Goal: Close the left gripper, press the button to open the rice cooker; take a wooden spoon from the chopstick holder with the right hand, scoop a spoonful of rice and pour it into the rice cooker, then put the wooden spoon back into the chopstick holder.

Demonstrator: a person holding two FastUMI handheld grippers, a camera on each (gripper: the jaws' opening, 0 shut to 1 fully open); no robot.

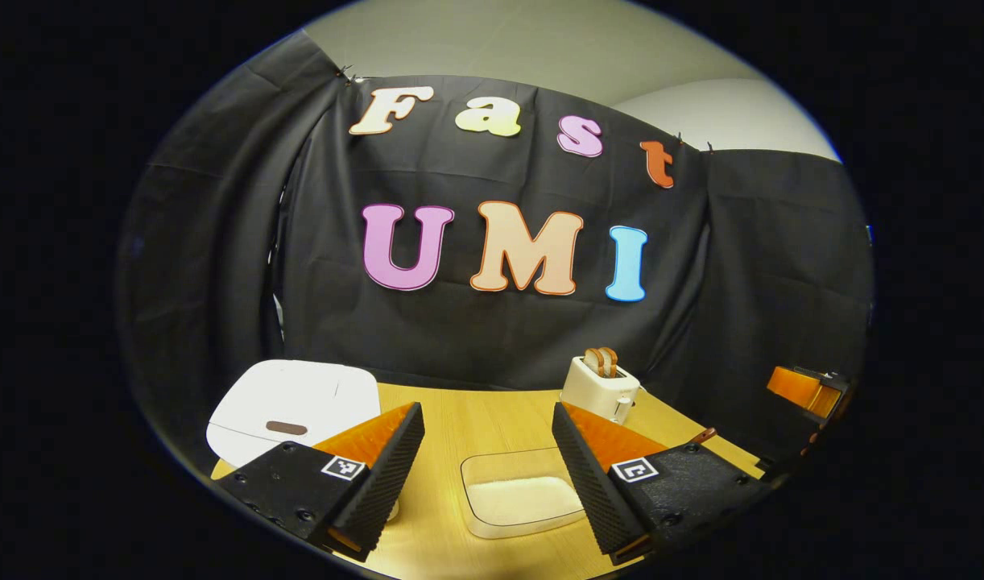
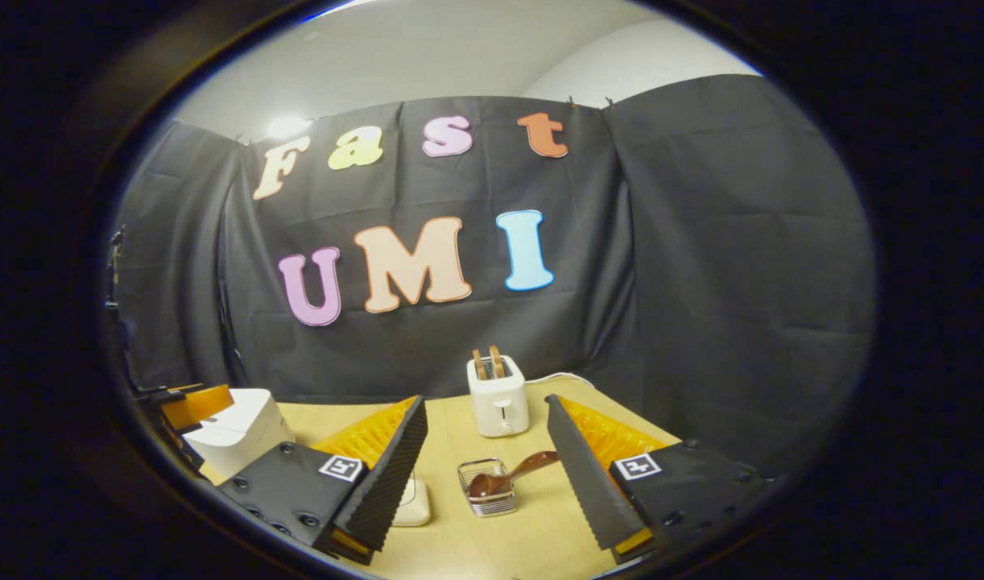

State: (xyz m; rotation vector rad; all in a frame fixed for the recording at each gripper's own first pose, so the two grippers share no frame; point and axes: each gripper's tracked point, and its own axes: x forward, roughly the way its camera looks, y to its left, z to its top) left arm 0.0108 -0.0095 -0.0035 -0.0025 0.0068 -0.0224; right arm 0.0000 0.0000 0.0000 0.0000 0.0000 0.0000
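The white rice cooker (image 1: pixel 291 403) sits at the table's left with its lid down and a brown button (image 1: pixel 287 428) on the front. My left gripper (image 1: pixel 487 427) hovers open above the table, and beyond its fingers lies a clear container of rice (image 1: pixel 520 495). In the right gripper view, my right gripper (image 2: pixel 485 439) is open and holds nothing. Ahead of it a small wire chopstick holder (image 2: pixel 485 493) holds the wooden spoon (image 2: pixel 512 474), handle leaning right. The rice cooker (image 2: pixel 236 431) stands at the far left there, and the rice container (image 2: pixel 415 503) peeks out behind one finger.
A white toaster (image 1: pixel 601 385) with two slices of bread stands at the back of the wooden table (image 1: pixel 460 419), also seen as the toaster (image 2: pixel 498 399) in the right gripper view. The other gripper (image 1: pixel 806 391) shows at the far right edge.
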